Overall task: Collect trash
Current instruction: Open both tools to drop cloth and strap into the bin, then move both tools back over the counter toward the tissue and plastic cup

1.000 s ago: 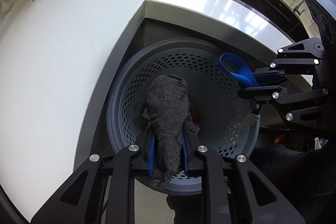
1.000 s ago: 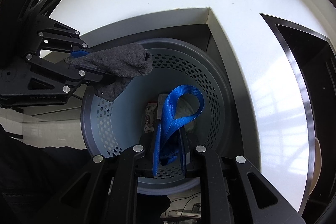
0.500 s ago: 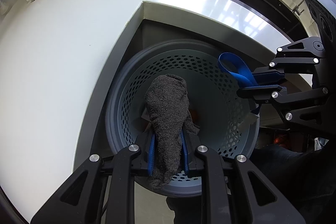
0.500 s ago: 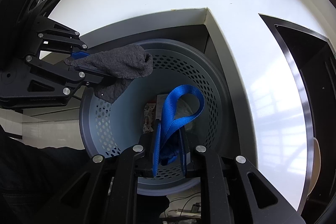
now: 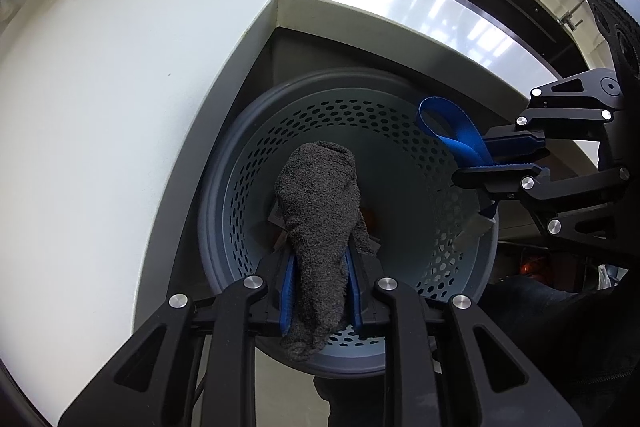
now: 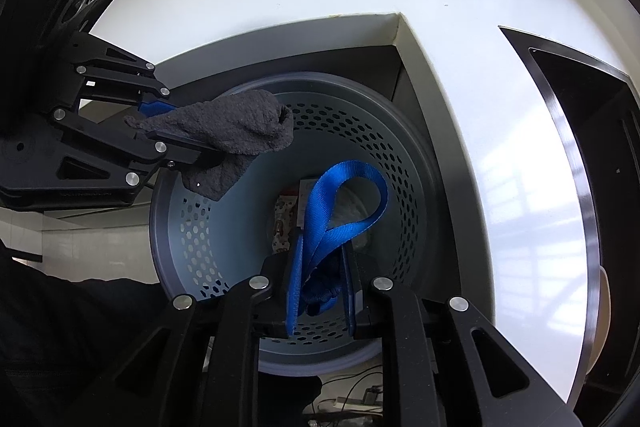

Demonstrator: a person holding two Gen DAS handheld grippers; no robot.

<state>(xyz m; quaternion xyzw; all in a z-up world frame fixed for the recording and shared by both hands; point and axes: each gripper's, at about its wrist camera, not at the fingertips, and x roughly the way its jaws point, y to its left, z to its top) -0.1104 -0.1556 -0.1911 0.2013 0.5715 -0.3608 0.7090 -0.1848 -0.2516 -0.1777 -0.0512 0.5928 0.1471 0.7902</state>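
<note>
The left gripper (image 5: 320, 297) is clamped on a dark grey sock (image 5: 318, 223), its blue pads pressing the limp fabric near the middle so the cuff stands ahead of the fingertips and the toe end trails back behind them; directly below and ahead of it sits the perforated grey basket (image 5: 240, 211), tucked into the notch of the white counter (image 5: 120, 107); the right gripper (image 6: 320, 291) is closed on a blue webbing strap (image 6: 340, 211), the bunched knot caught between the pads and the loop arching forward over the same basket, where a few wrappers (image 6: 284, 223) already lie at the bottom; both pieces look light and soft, the sock fluffy and likely to cling a little to the pads, the strap smoother and springier; a mid-length pinch suits each, and neither seems fragile, so letting go above the basket should simply drop them in
</note>
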